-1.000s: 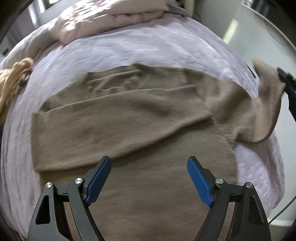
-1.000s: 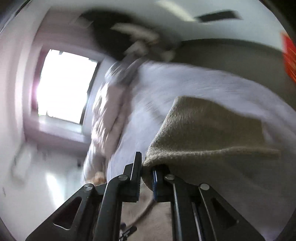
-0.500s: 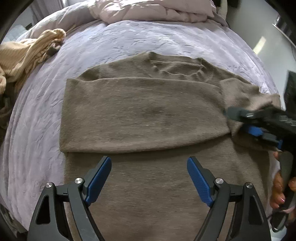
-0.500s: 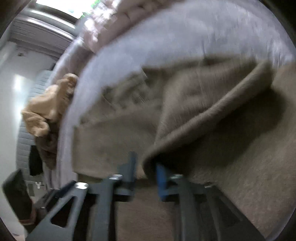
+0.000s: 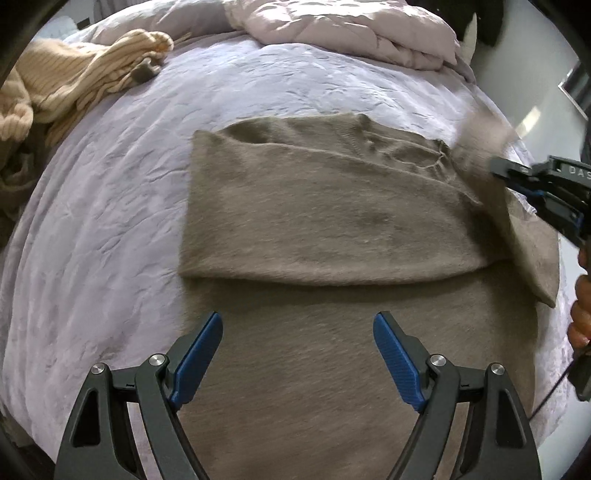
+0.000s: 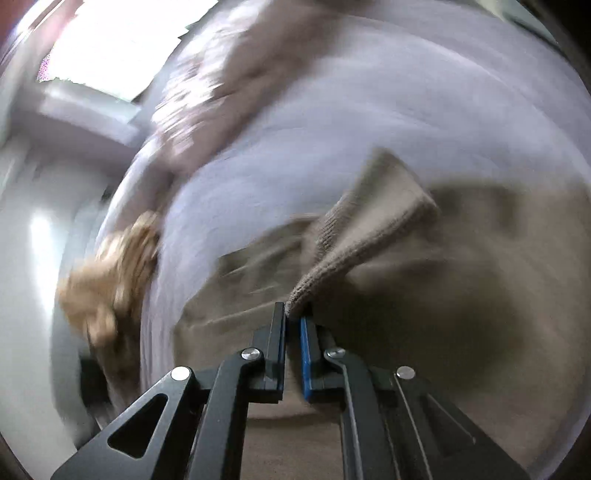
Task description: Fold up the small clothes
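At the right edge of the sweater [image 5: 332, 221], the right gripper [image 6: 293, 317] has its jaws nearly closed, pinching the ribbed cuff of the right sleeve [image 6: 373, 221], lifted clear of the body panel. Sweater lies flat on the bed [image 5: 110, 221], neckline away from the camera, hem toward the left gripper [image 5: 297, 354]; long axis runs away from the left tongs, and the left sleeve is already laid crosswise over the chest as a band. So the relation that matters: the held sleeve sits off the right side and needs to travel leftward across the torso, perpendicular to the long axis, landing on or alongside that band. Right hand is obviously the nearer one; left gripper hovers over the hem, jaws wide, holding nothing, well placed to pin the lower body if the knit drags. Right wrist view is heavily smeared, so I can't tell how much fabric is actually between the pads, probably just the cuff edge. Surface is a lilac crinkled bedspread, soft, so expect the knit to cling a bit, not slide. Folded pale duvet [image 5: 351, 33] at the head end, a cream ribbed knit [image 5: 74, 81] heaped at the far left, both well apart from the work. Bright window in the right view, light floor beyond the right edge of the bed.
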### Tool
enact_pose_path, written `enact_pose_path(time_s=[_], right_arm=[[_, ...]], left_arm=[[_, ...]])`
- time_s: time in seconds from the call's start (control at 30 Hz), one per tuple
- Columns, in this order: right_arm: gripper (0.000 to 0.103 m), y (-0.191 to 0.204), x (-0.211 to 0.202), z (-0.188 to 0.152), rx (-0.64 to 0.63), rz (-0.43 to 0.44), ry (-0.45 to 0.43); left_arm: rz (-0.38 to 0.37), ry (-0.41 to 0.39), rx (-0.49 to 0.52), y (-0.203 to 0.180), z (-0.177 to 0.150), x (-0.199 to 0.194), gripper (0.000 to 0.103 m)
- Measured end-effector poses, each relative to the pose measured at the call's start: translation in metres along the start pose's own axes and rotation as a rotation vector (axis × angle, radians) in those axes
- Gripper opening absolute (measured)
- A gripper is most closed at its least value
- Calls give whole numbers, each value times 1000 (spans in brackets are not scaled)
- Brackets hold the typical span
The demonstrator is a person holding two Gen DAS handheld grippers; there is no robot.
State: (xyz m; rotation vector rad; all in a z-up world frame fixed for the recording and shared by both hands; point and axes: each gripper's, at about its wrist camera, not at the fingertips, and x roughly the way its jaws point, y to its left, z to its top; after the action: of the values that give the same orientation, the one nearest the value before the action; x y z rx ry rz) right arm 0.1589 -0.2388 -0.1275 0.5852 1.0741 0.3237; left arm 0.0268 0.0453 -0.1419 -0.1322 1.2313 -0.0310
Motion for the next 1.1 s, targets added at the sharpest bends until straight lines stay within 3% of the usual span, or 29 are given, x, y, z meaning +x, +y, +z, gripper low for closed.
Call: enact_pose_path(time_s=[0.07,0.17,0.23,0.3,0.37,0.4,0.47,0.57,0.73,0.8,0.93,1.03,1.07,1.1], right_arm=[[8,45,20,-8,-203,-13,52],[8,83,59,-33,-397,-30,165],[11,92,88,-54,-468,-57,264],[14,89,110,-72,-501,-154,362],[25,88,108,-82,-487,-164,367],[45,85,101,-83,-458,-145,358],[69,71,79,-82,-366,-106,329],[69,42,40,-81,-218,-49,282],[69,-34,-10,-77,142,-25,163],[69,-65,-27,-80,269,-4,121],[69,-115,-47,-90,489,47,52],[68,-135,-54,-93,597,97,-18],[58,-143,-56,-93,634,119,-52],[27,-147,-56,-93,663,132,-76]], left_arm=[[3,6,-9,10,-2,1,85],[-17,14,-54,26,-2,0,85],[-50,19,-75,31,0,1,85],[-98,22,-85,31,5,2,85],[-154,23,-91,26,15,4,85],[-191,24,-94,22,21,7,85],[-255,37,-102,13,32,17,85],[-298,55,-144,6,49,36,85],[-350,70,-224,3,71,61,83],[-352,93,-281,6,77,71,69],[-331,111,-332,13,83,81,7],[-345,53,-334,14,86,67,7],[-348,22,-323,14,86,56,7],[-346,-20,-305,15,84,42,7]])
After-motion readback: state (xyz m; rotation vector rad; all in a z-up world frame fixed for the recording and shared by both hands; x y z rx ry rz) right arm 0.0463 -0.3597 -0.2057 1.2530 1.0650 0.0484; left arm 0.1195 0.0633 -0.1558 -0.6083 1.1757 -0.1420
